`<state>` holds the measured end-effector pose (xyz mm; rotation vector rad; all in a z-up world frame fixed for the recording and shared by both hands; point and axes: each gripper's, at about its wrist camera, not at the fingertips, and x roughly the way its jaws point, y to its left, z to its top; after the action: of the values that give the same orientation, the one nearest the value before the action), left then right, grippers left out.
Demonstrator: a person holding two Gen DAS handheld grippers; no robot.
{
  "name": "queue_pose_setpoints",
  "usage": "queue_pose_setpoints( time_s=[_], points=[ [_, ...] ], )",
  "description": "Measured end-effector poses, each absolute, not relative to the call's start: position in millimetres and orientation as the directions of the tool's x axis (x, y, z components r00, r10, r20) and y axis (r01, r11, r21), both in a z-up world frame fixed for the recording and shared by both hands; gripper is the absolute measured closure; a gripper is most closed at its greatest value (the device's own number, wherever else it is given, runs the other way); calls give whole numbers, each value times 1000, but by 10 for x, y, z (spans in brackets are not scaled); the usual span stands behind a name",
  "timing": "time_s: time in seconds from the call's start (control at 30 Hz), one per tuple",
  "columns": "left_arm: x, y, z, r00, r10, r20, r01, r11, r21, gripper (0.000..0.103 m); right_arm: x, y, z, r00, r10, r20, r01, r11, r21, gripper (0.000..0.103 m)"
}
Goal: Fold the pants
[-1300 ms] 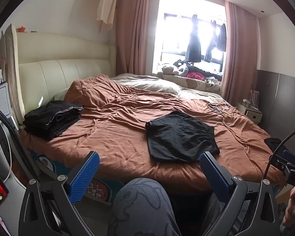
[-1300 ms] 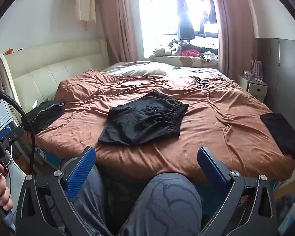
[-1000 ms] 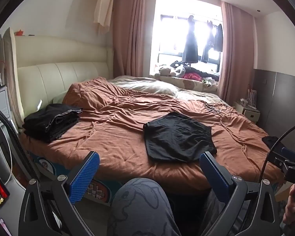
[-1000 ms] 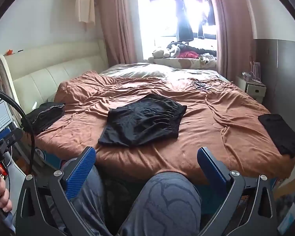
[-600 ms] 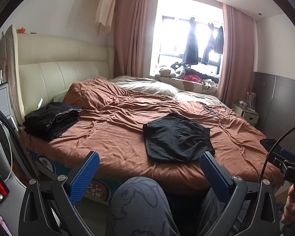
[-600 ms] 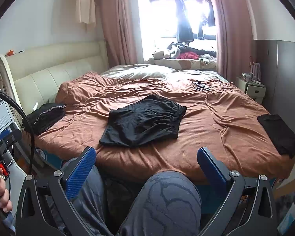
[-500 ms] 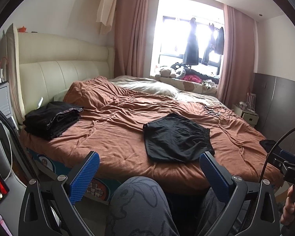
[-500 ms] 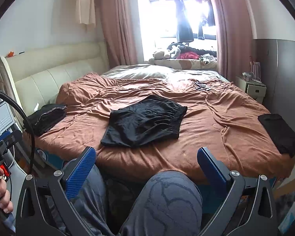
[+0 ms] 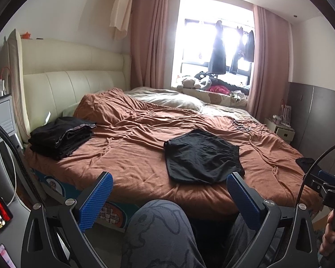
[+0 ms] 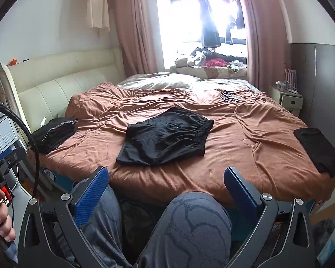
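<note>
A pair of black shorts [image 9: 201,154] lies spread flat on the brown bedspread [image 9: 134,156], near the bed's front edge; it also shows in the right wrist view [image 10: 165,140]. My left gripper [image 9: 167,192] is open and empty, held back from the bed above the person's knee. My right gripper [image 10: 165,187] is open and empty too, also short of the bed edge. Neither gripper touches the shorts.
A stack of folded dark clothes [image 9: 60,136] sits at the bed's left corner by the cream headboard. A folded black garment [image 10: 317,147] lies at the bed's right edge. The person's patterned knees [image 10: 194,225] fill the foreground. A nightstand [image 10: 285,98] stands at the far right.
Both views have shifted only slightly; the bed and the shorts sit a little differently in frame. Both grippers stay open and empty. The shorts have not moved.
</note>
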<state>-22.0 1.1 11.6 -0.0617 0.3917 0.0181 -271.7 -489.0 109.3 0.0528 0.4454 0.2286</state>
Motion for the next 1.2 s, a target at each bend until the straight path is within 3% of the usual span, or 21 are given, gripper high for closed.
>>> queue_pose_setpoints(
  time_s=[0.53, 0.63, 0.93, 1.2],
  points=[
    [-9, 15, 104, 907, -12, -421, -25, 996, -82, 0, -2645, -4941, 1208, 881, 227, -415, -206, 974, 94, 0],
    [118, 19, 143, 886, -5, -465, -33, 997, -73, 0, -2518, -4956, 1185, 875, 229, -427, -209, 973, 96, 0],
    [539, 113, 241, 894, 18, -448, -44, 998, -49, 0, -2026, -5000, 1216, 857, 235, -458, -197, 972, 130, 0],
    [885, 219, 143, 874, 19, -486, -59, 996, -68, 0, -1667, -5006, 1176, 842, 226, -491, -179, 974, 141, 0]
  ],
)
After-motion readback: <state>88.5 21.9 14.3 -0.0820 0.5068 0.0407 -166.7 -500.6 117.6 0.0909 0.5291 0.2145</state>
